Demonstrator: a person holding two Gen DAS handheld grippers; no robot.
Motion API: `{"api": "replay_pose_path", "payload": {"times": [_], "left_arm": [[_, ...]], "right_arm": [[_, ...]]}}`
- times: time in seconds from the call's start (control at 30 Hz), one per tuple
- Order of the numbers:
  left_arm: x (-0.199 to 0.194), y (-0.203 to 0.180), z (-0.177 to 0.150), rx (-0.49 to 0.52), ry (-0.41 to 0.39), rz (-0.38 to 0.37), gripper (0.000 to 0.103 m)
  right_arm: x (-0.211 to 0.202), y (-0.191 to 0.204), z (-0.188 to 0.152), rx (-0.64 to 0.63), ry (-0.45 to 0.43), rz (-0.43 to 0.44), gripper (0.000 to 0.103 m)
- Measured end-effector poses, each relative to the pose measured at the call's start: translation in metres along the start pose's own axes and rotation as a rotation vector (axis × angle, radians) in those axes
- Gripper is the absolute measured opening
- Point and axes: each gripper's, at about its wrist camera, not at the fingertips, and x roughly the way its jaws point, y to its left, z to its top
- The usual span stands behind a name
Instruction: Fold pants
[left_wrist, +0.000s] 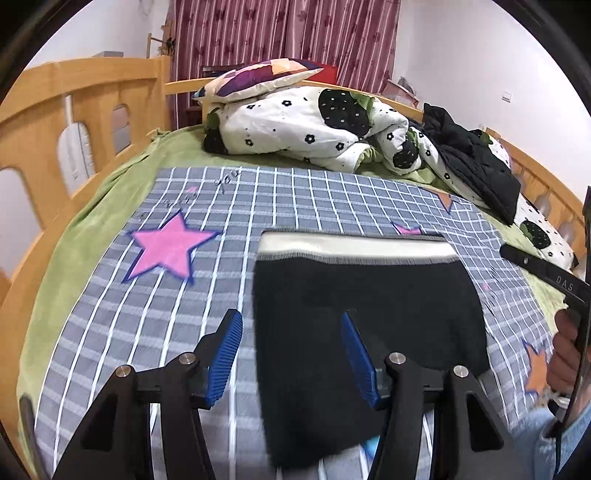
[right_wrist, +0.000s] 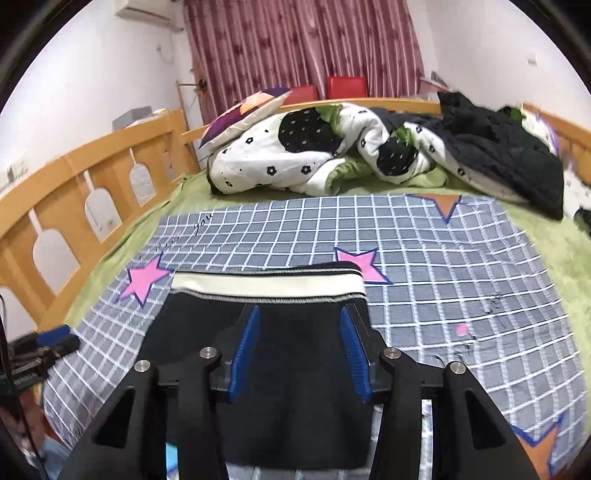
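The black pants (left_wrist: 365, 317) lie folded into a compact rectangle on the checked sheet (left_wrist: 110, 332), pale waistband toward 12 o'clock, so the fold looks basically done. Both the left gripper (left_wrist: 291, 354) and right gripper (right_wrist: 299, 354) hang above with jaws apart, holding nothing. Bundled quilt (right_wrist: 295, 155) sits well clear at 12.
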Motion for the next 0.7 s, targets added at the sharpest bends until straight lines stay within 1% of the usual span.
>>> {"api": "replay_pose_path", "payload": {"times": [0.07,0.13,0.17,0.3,0.37,0.43,0.47,0.5,0.57,0.6,0.67,0.7], "left_arm": [[0.021,-0.006,0.013,-0.006,0.002,-0.011,0.053],[0.043,-0.012,0.026,-0.017,0.013,-0.023,0.053],[0.055,-0.015,0.032,-0.025,0.015,-0.03,0.053],[0.09,-0.024,0.049,0.002,0.031,-0.022,0.053],[0.102,-0.027,0.05,0.024,0.033,-0.015,0.053],[0.119,-0.029,0.046,0.042,0.05,-0.006,0.053],[0.128,-0.031,0.043,0.055,0.074,0.004,0.053],[0.139,-0.031,0.038,0.069,0.107,0.018,0.053],[0.158,-0.029,0.028,0.084,0.177,0.049,0.054],[0.163,-0.026,0.025,0.081,0.183,0.047,0.056],[0.159,-0.019,0.027,0.051,0.157,0.02,0.057],[0.156,-0.016,0.031,0.028,0.144,0.011,0.057]], "right_arm": [[0.023,-0.005,0.012,0.01,0.045,-0.01,0.043],[0.041,-0.009,0.024,-0.002,0.061,-0.035,0.037],[0.056,-0.012,0.03,-0.017,0.077,-0.043,0.036],[0.094,-0.027,0.031,-0.035,0.114,-0.075,0.03],[0.109,-0.036,0.024,-0.025,0.128,-0.065,0.03],[0.126,-0.044,0.017,-0.01,0.161,-0.05,0.03],[0.137,-0.048,0.012,-0.013,0.181,-0.048,0.03],[0.144,-0.05,0.008,-0.023,0.182,-0.058,0.028],[0.149,-0.049,0.006,-0.051,0.167,-0.065,0.028],[0.151,-0.047,0.005,-0.066,0.165,-0.079,0.027],[0.153,-0.048,0.008,-0.047,0.181,-0.086,0.027],[0.153,-0.049,0.011,-0.038,0.186,-0.085,0.024]]}}
